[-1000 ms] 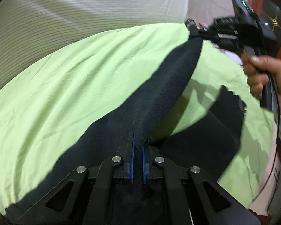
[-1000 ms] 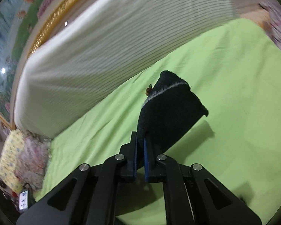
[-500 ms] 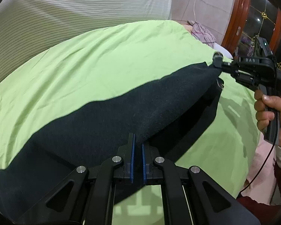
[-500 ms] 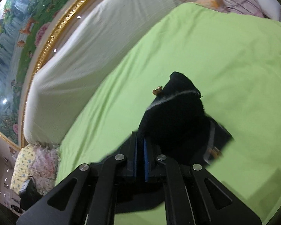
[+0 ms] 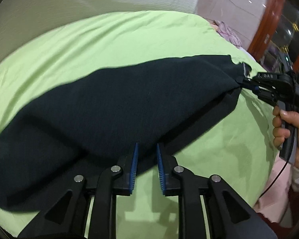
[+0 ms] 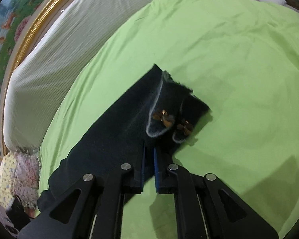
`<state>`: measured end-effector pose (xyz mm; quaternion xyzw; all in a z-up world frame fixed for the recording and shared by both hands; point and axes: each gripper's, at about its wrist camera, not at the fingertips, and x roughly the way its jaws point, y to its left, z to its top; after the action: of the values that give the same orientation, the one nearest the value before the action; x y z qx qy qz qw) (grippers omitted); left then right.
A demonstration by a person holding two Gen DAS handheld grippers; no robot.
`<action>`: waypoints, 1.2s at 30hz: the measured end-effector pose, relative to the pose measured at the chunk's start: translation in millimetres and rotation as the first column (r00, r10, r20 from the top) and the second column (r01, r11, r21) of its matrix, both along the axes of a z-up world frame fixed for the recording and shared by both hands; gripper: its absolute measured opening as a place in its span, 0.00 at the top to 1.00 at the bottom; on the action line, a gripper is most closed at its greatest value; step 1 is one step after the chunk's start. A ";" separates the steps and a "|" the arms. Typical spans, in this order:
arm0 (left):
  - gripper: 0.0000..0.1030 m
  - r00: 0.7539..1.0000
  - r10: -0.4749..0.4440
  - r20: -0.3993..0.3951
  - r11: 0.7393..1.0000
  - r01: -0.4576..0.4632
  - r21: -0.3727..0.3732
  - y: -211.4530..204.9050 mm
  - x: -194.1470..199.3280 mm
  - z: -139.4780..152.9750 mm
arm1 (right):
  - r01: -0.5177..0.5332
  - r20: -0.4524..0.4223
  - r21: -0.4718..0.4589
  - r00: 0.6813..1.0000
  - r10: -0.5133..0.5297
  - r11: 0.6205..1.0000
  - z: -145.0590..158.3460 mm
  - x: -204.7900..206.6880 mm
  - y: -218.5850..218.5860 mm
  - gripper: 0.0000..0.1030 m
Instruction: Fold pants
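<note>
pants [image 5: 129,103] lie lengthwise between our grippers on green sheet [image 5: 109,39] | left gripper [image 5: 146,159] jaws parted, holding nothing | right gripper [image 6: 149,159] clamps hem end

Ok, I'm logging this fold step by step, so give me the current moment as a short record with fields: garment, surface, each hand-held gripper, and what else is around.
garment: dark pants, laid doubled lengthwise on the bed
surface: green bedsheet
left hand-held gripper: jaws apart at the near edge of the pants, nothing clamped
right hand-held gripper: jaws close together on the pants' end
detail: small brown ornaments on that end
background: striped white headboard, gold-framed picture
</note>
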<state>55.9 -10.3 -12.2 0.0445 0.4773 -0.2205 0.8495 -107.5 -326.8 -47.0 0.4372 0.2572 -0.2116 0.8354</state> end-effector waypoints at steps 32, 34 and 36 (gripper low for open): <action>0.47 0.669 0.676 -0.308 0.622 -0.743 -0.249 231.3 1.1 -14.8 | -0.436 0.026 0.004 0.900 0.436 0.900 8.6 93.0 148.5 0.43; 0.72 0.672 0.677 -0.299 0.634 -0.740 -0.226 232.2 6.2 -16.6 | -0.405 0.043 0.020 0.914 0.404 0.914 7.3 93.6 139.4 0.43; 0.87 0.669 0.683 -0.293 0.639 -0.742 -0.202 234.6 9.5 -21.0 | -0.379 0.050 0.020 0.924 0.378 0.925 6.3 92.2 132.9 0.46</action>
<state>65.4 224.3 -33.2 -0.3005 0.4942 0.0599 0.8136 -15.3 -193.8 -40.7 0.3960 0.3209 -0.0326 0.8598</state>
